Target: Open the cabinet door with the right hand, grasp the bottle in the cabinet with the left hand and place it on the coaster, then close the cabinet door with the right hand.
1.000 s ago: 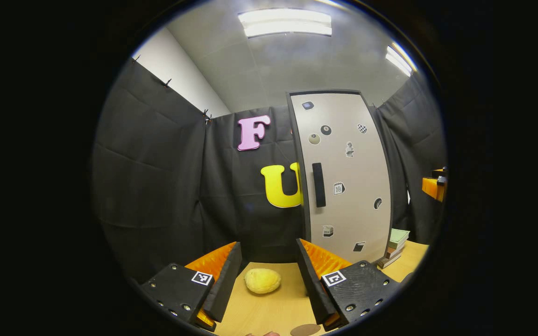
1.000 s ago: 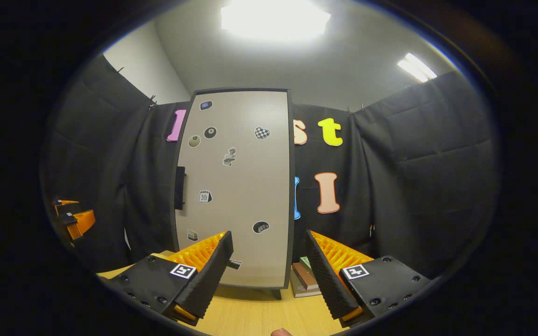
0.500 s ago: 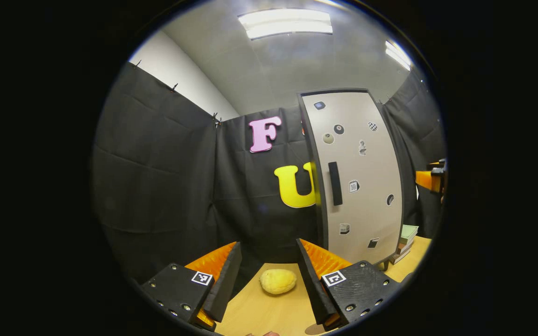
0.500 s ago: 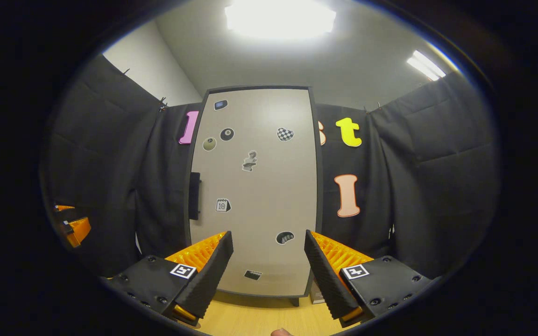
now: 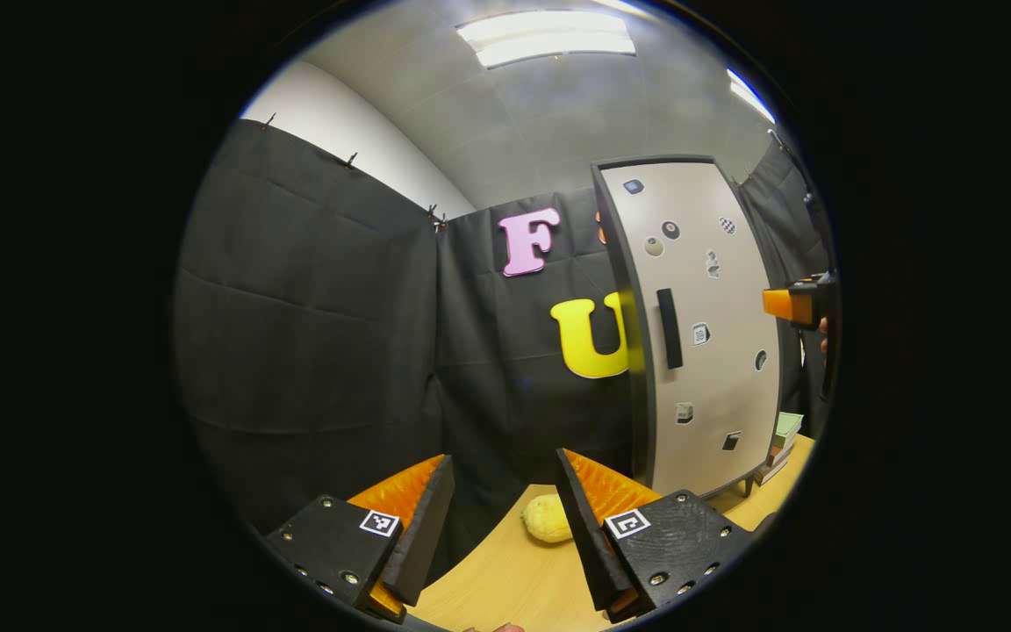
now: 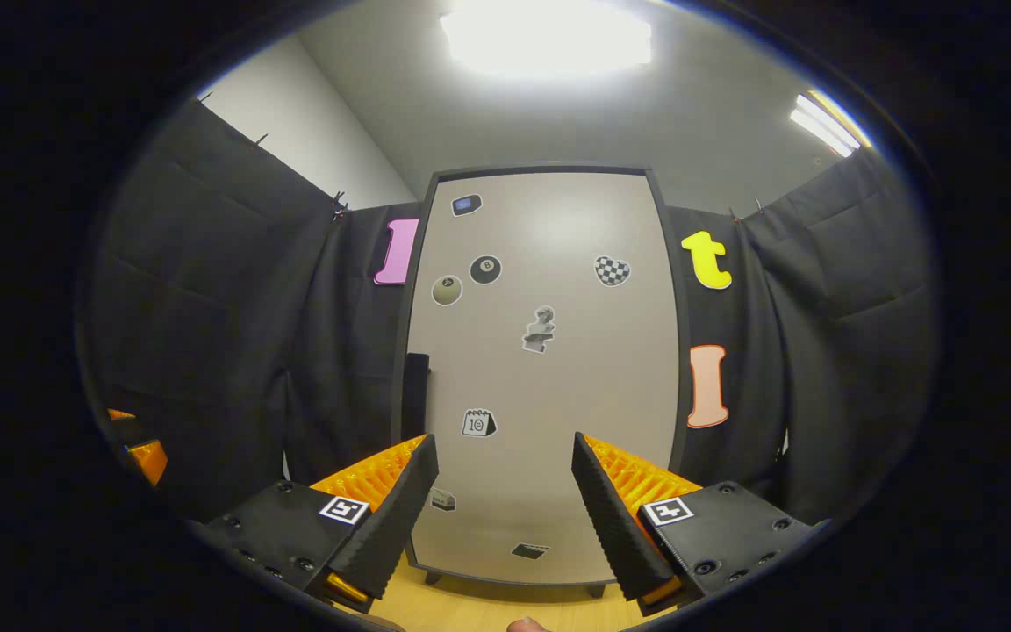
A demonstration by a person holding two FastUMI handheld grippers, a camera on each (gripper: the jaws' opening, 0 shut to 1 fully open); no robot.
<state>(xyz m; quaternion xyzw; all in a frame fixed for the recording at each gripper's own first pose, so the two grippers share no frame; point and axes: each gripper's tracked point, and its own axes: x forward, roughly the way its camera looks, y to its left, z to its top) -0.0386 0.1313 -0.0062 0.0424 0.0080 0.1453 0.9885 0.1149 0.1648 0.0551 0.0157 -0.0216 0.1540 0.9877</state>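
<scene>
Facing the closed cabinet door (image 6: 549, 377) with right gripper (image 6: 504, 500) spread empty, handle (image 6: 416, 395) up-left of fingertips, left gripper (image 5: 505, 518) likewise gaping; bottle unseen behind door; risked missing handle, off-centre.

A recording booth set up indoors, probably inside an office or lab room: black cloth (image 6: 233, 351) hangs clipped on both sides of a sticker-covered cabinet (image 6: 549, 369), which stands on a pale wooden table (image 5: 505, 570) beneath ceiling light panels (image 5: 545, 35).
</scene>
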